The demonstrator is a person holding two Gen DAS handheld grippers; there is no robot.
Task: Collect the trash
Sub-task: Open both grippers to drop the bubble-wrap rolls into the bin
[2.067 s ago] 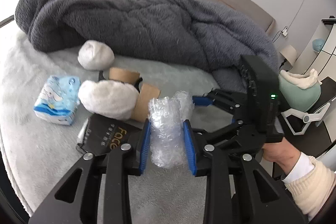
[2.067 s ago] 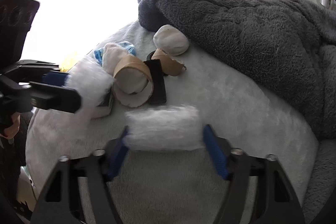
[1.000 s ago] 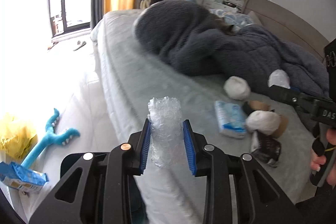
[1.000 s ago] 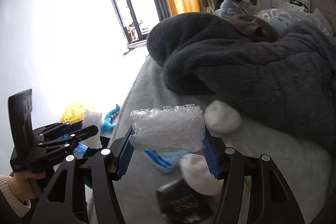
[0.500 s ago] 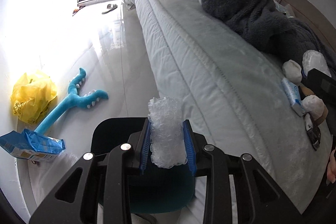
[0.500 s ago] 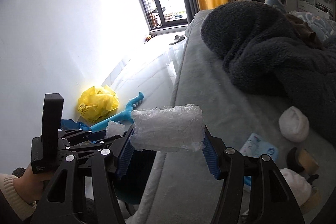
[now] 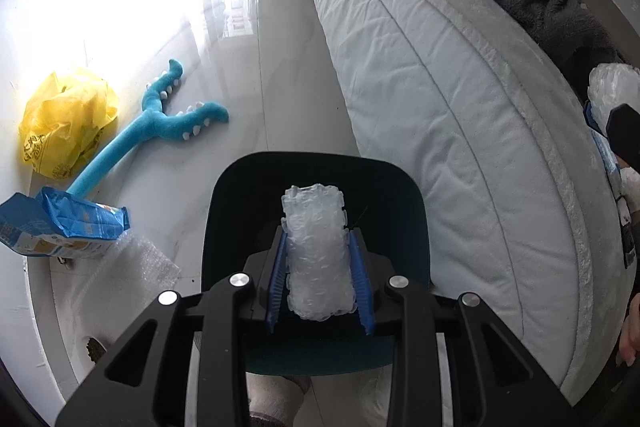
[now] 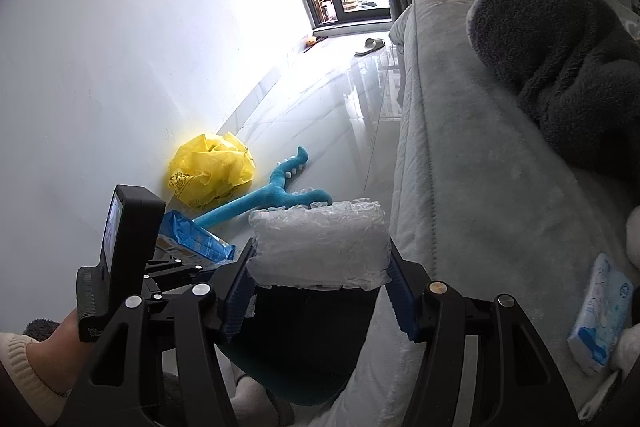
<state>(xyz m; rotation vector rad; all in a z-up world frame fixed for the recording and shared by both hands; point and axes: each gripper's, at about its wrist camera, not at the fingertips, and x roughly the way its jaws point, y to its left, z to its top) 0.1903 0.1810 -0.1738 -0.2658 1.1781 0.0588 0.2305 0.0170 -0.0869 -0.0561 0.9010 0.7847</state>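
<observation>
A bubble-wrap roll [image 7: 316, 247] is clamped upright in the left gripper [image 7: 320, 259] above the bin [image 7: 224, 211]. A second roll [image 8: 320, 243] is gripped crosswise by the right gripper [image 8: 320, 291].

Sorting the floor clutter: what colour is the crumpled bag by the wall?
Yellow bag; right wrist view shows it best.

My left wrist view tilts steeply down onto the bin [image 7: 224, 211], right wrist view looks shallower along the bed [image 8: 460, 187], both share the blue toy [image 7: 160, 131].
</observation>
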